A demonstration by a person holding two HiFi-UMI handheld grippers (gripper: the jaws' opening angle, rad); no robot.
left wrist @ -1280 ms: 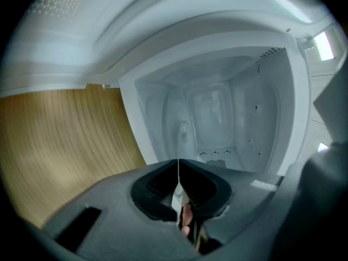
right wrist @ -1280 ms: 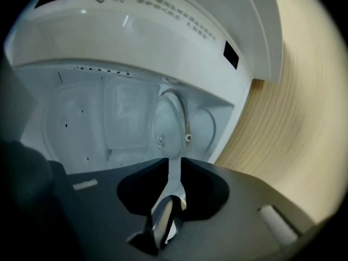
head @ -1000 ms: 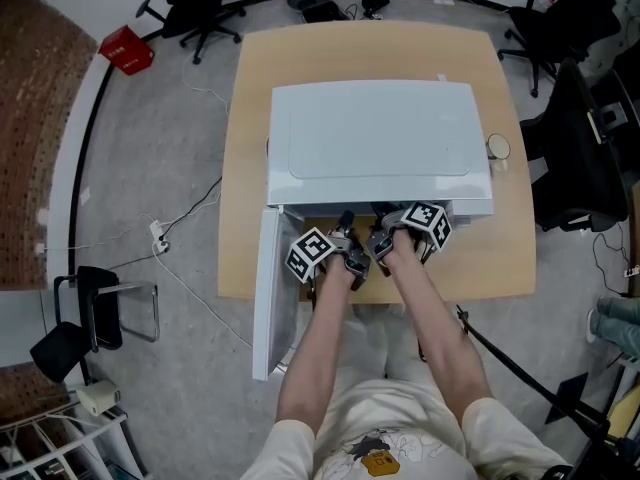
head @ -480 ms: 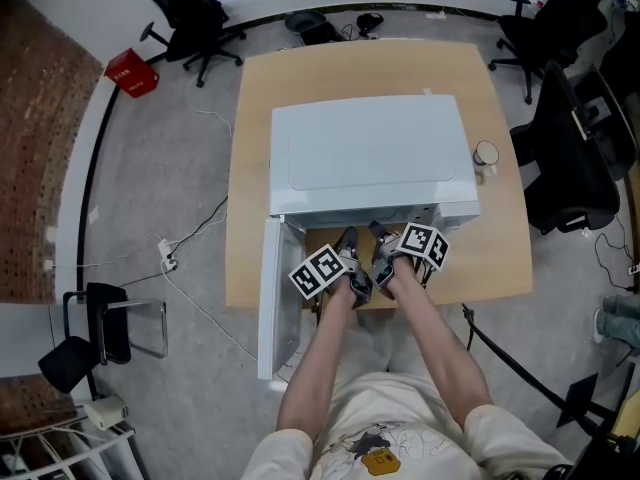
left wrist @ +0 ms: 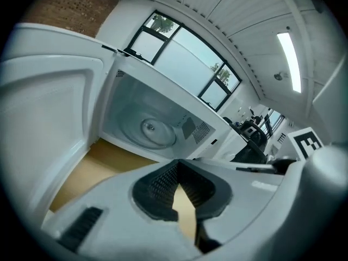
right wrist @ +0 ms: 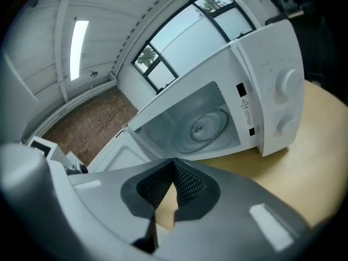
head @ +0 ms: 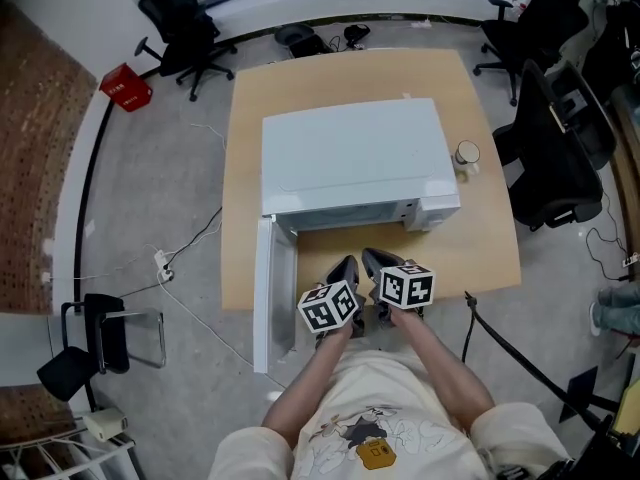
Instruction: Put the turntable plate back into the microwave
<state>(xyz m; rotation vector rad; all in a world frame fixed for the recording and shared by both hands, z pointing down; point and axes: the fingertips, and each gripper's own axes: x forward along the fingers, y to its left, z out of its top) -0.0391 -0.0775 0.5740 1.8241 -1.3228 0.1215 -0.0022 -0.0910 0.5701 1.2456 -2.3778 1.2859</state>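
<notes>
- Grippers are both closed with nothing in them. The left gripper (left wrist: 175, 166) has its ribbed black pads meeting at the tips, and only bare tabletop shows through the wedge behind them.
- The right gripper (right wrist: 173, 166) matches it, pads pressed tip to tip with nothing caught between.
- In the head view the two are held side by side, close together, over the near edge of the light wooden table (head: 480, 253). They point toward the oven's opening but are apart from it.
- The boxy white microwave (head: 350, 158) stands in the middle of the table. Its white door (head: 265, 288) is swung fully open at the left, past the table's front edge.
- The round clear glass turntable plate (left wrist: 149, 128) lies flat on the floor of the cavity, centred on its hub. Neither gripper touches it.
- Two round white knobs (right wrist: 287, 83) sit on the control panel to the right of the cavity.
- A small pale cup (head: 467, 154) stands on the table just beside the microwave's right side.
- Black office chairs (head: 190, 18) and a red box (head: 125, 90) stand on the grey floor, well apart from the table.
</notes>
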